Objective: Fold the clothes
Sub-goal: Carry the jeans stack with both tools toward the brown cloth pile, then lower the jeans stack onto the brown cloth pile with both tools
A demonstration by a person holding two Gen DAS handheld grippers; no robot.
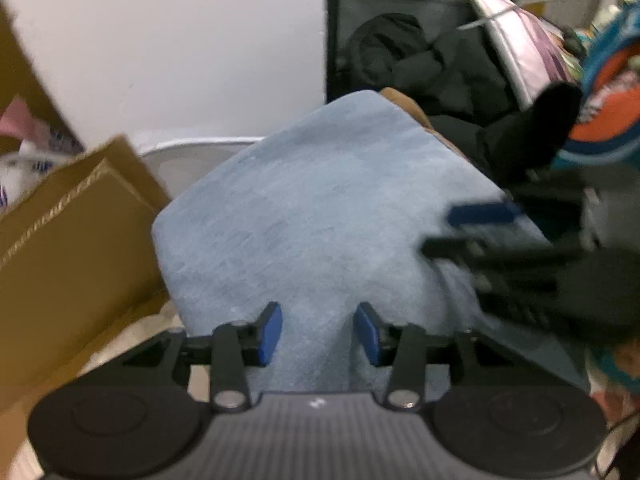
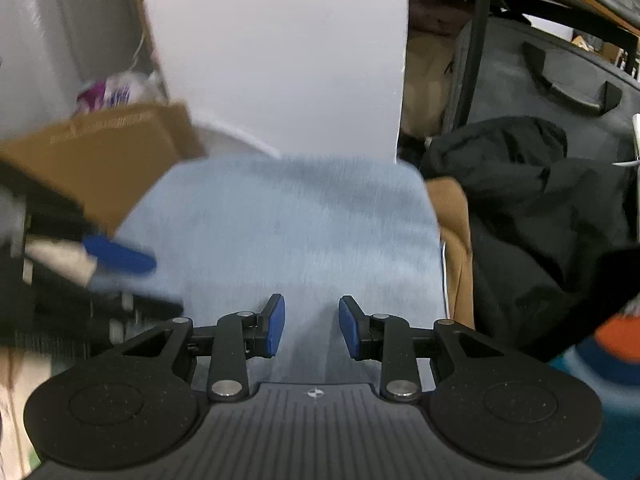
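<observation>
Cloth [image 1: 304, 216] is lying folded beneath both grippers; you are holding the left gripper [image 1: 318, 334] and right gripper [image 2: 311, 326] parted, gripping nothing. Dragging fingertips risk undoing the fold.

Folded light-blue garment [image 1: 312, 216], supporting surface hidden, cardboard box [image 1: 72, 232] beside

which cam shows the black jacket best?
Right wrist: the black jacket fills the right side, sharp, folds visible, next to the blue cloth. Left wrist shows the jacket smaller, far back and partly cut off by the cloth.
</observation>
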